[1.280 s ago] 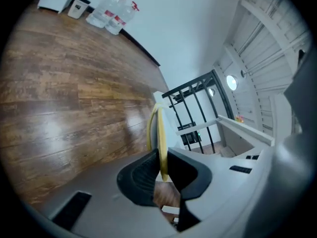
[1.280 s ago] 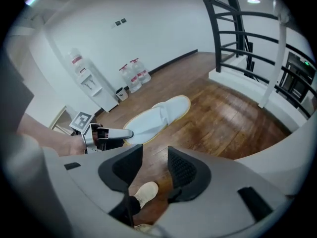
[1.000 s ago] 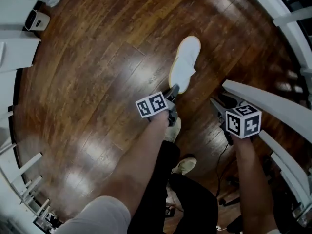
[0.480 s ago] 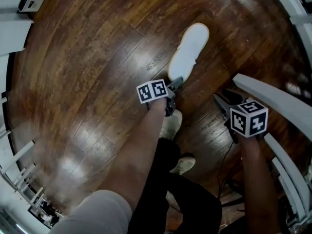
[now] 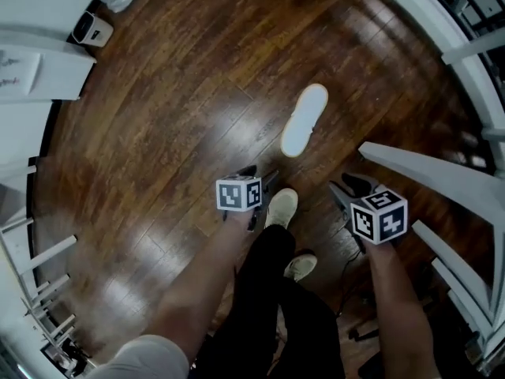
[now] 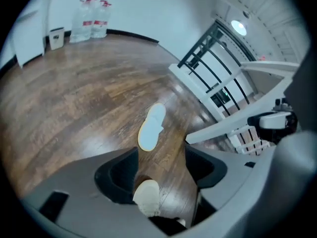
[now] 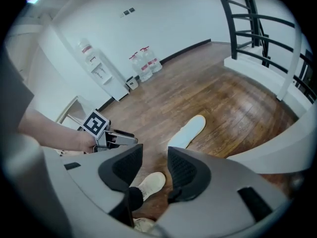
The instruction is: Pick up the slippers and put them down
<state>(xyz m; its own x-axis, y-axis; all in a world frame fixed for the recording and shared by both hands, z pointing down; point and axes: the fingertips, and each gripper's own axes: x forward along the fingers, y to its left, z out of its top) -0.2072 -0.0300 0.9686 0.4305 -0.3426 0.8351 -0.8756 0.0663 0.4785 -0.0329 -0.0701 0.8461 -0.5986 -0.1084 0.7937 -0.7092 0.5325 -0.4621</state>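
Observation:
One white slipper (image 5: pixel 304 120) lies flat on the dark wooden floor, apart from both grippers. It also shows in the left gripper view as a slipper (image 6: pixel 150 127) beyond the jaws, and in the right gripper view as a slipper (image 7: pixel 187 132). My left gripper (image 5: pixel 260 175) hangs short of its near end. Its jaws are opening, and the left gripper (image 6: pixel 161 155) has only floor and my shoe showing between them. To the right, the right gripper (image 5: pixel 346 186) holds nothing. In its own view the right gripper (image 7: pixel 154 158) has its jaws a little apart.
My light shoe (image 5: pixel 280 208) stands between the grippers, and a second shoe (image 5: pixel 301 268) is behind it. A curved white railing (image 5: pixel 442 172) closes off the right side. White furniture (image 5: pixel 31 69) and a small box (image 5: pixel 91 28) line the far left. Water bottles (image 7: pixel 146 63) stand by the wall.
The left gripper, shut at the slipper's near end a second ago, has opened and pulled back from it. The slipper now lies free. Both grippers look higher above the floor.

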